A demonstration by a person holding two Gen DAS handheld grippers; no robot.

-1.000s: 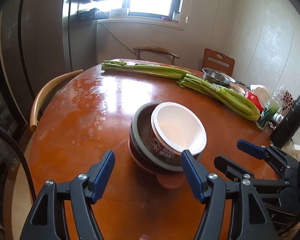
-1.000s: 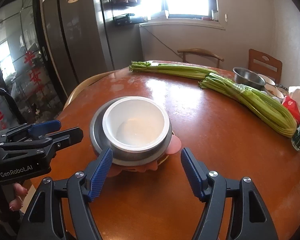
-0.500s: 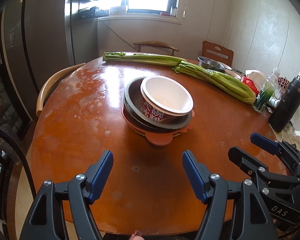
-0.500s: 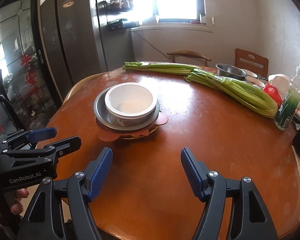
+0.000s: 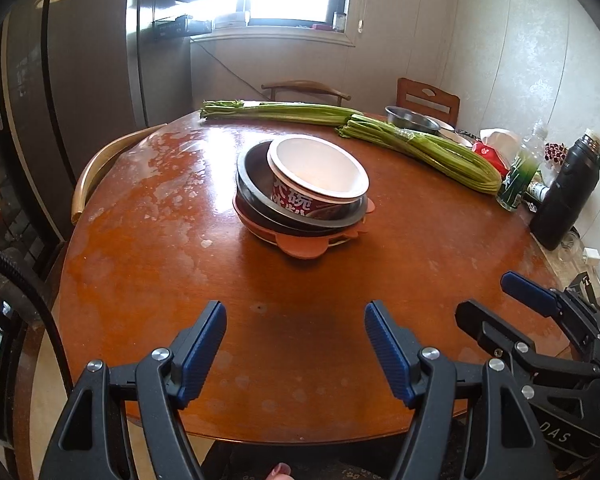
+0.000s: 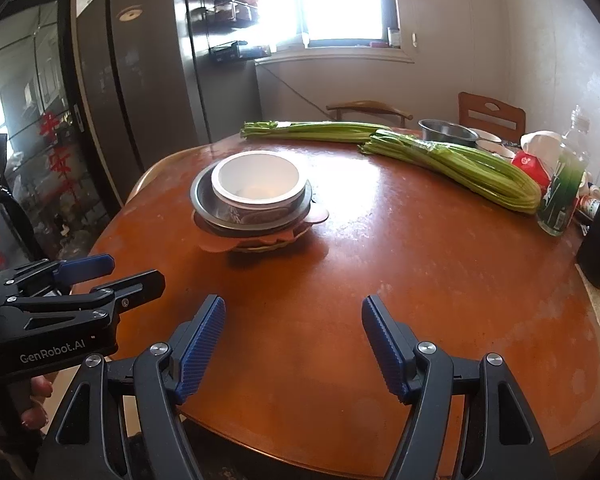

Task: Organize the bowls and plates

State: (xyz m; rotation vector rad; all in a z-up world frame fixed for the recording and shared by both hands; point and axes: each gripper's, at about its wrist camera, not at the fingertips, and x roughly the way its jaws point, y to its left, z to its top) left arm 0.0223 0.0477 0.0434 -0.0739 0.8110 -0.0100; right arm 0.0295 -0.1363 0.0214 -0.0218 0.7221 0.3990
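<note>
The dishes sit nested in one stack (image 5: 302,196) in the middle of the left-wrist frame, on the round wooden table (image 5: 180,264): a white paper bowl (image 5: 318,168) tilts inside a dark metal bowl (image 5: 252,184), which rests on a pink plate (image 5: 300,246) with rounded tabs, and under that a pale rim that may be another plate, though too little of it shows to be sure. Nesting largest at the bottom and smallest on top keeps the pile steady and compact, which looks like the point of the task. The left gripper (image 5: 294,338) at the lower edge of its frame hangs released, jaws apart with only bare table between them, well short of the stack; the right gripper (image 6: 292,334) is likewise released and empty in the lower middle of its own view, so the pile stands on its own. Both seem clear of the finished pile. The paper bowl's red side carries large Chinese characters I cannot fully read. In the right-wrist view the left gripper's body at lower left reads "GenRobot.AI"; in the left-wrist view the right gripper's body at lower right shows "DAS".
</note>
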